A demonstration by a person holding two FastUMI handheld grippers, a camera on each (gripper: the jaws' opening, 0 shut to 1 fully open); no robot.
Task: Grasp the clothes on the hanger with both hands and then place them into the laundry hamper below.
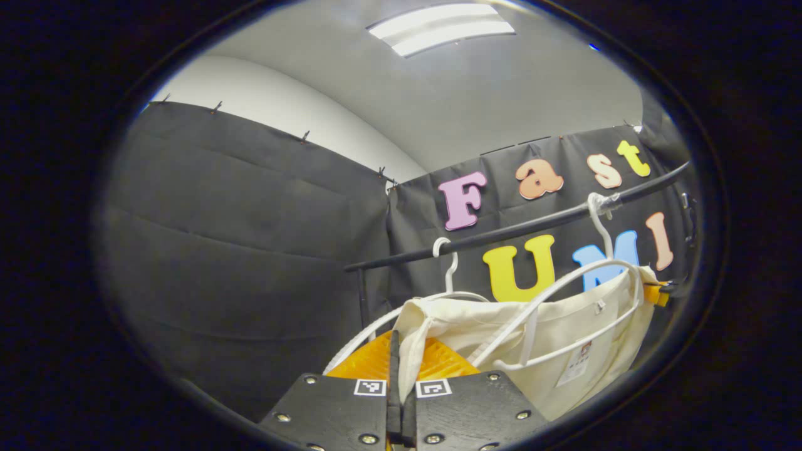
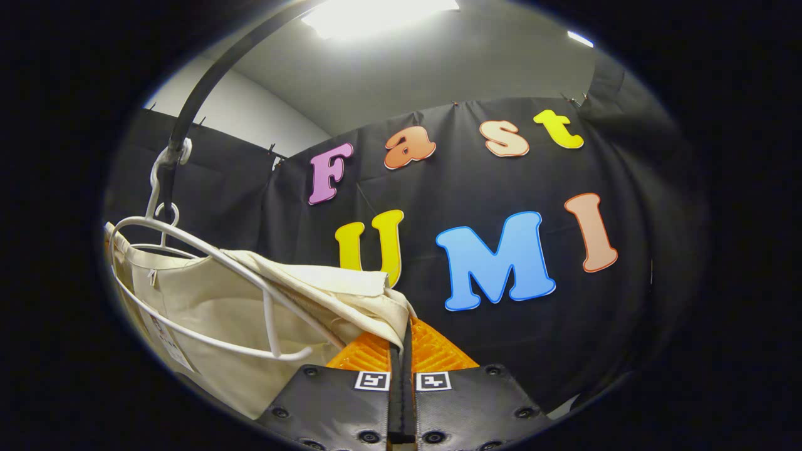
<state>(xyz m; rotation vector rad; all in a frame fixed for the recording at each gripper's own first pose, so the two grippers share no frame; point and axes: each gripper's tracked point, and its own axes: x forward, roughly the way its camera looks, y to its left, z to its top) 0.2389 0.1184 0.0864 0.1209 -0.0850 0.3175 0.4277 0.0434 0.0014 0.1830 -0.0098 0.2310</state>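
- The left gripper (image 1: 401,357) is clamped on a fold of the cream garment (image 1: 564,332), a soft, woven cloth bunched just ahead of its fingers.
- The right gripper (image 2: 401,351) pinches the other corner of the garment (image 2: 250,313), its jaws closed on the cloth.
- Thin, curved white plastic hangers (image 1: 564,294) hook over a dark round rail (image 1: 520,228) above both grippers, the garment draped beneath them.

Left gripper (image 1: 401,360) and right gripper (image 2: 401,351), jaws closed, tilted upward.
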